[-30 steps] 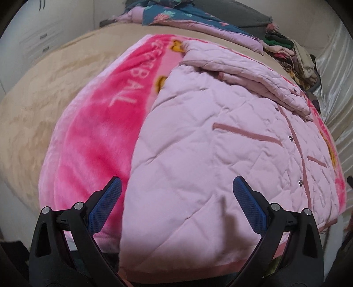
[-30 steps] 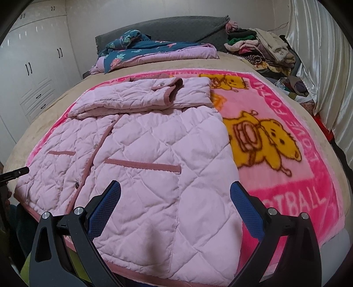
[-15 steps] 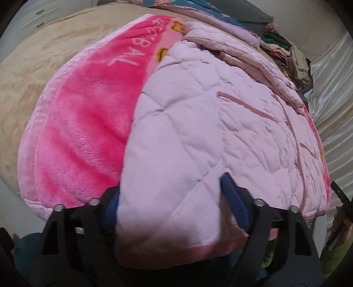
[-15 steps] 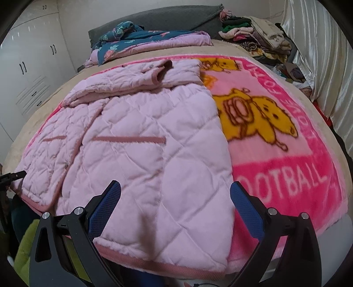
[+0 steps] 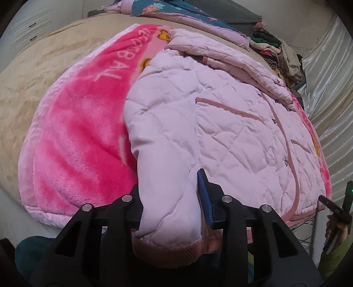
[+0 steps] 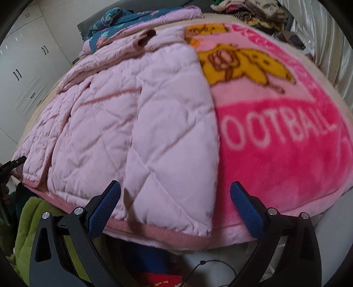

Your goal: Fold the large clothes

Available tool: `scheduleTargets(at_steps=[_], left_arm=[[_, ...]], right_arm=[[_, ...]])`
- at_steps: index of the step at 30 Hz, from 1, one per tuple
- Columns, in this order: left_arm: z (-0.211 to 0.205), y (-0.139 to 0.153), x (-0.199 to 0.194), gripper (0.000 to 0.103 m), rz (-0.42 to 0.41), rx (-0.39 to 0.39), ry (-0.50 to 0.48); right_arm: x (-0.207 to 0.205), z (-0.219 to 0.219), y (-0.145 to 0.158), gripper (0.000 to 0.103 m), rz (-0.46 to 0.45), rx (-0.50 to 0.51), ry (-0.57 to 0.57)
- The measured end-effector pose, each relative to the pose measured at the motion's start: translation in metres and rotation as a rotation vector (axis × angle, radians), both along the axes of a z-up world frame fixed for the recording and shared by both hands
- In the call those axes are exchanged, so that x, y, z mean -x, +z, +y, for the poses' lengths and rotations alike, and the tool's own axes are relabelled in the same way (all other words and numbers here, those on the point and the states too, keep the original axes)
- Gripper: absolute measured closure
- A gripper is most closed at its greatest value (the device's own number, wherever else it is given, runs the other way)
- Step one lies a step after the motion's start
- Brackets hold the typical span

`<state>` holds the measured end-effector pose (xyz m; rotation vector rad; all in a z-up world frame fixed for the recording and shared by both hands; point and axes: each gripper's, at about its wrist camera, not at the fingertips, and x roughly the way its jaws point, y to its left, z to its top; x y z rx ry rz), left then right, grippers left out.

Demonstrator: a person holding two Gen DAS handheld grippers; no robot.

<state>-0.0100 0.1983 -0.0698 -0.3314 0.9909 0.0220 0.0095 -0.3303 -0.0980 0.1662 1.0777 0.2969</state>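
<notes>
Left tool (image 5: 171, 198) pinching jacket (image 5: 220, 123) hem; bear blanket (image 6: 275, 143) right-view only.

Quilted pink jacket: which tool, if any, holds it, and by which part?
The left tool has just closed on the quilted pink jacket at its near hem corner. The right tool holds nothing.

Pink fleece blanket (image 6: 275, 154) spread under my work, white "FOOTBALL" lettering (image 6: 280, 130) and yellow cartoon bear (image 6: 247, 64) on it. Beige bed cover (image 5: 33, 72) beneath blanket, showing on far side. Teal floral quilt (image 6: 110, 24) bunched at head of bed, grey headboard (image 5: 240, 15) behind it. Heap of mixed clothes (image 5: 280, 53) piled in far corner beside shiny pale curtain (image 5: 331, 88). White wardrobe (image 6: 28, 72) with dark handles along wall. Green fabric (image 6: 33, 220) low beside bed edge. Thin black cable (image 6: 211, 265) on floor below me.
</notes>
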Motion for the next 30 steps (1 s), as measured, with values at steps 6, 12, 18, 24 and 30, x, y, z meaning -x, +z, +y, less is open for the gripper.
scheduleTargets(at_steps=[6, 12, 18, 24, 30], left_arm=[[-0.002, 0.000, 0.001, 0.068, 0.007, -0.010, 0.002], [0.000, 0.001, 0.006, 0.063, 0.009, 0.002, 0.004], [-0.006, 0.006, 0.008, 0.081, -0.026, -0.021, -0.004], [-0.008, 0.024, 0.007, 0.088, -0.080, -0.026, -0.007], [-0.010, 0.047, 0.001, 0.090, -0.140, -0.031, -0.004]], right_arm=[[0.009, 0.013, -0.005, 0.016, 0.021, -0.131, 0.028], [0.020, 0.011, 0.021, 0.056, -0.091, -0.122, 0.051], [0.013, 0.013, 0.014, 0.057, -0.088, -0.110, 0.059], [0.027, 0.016, 0.061, 0.082, -0.305, -0.073, 0.115], [0.018, 0.011, 0.093, 0.084, -0.390, -0.117, 0.104]])
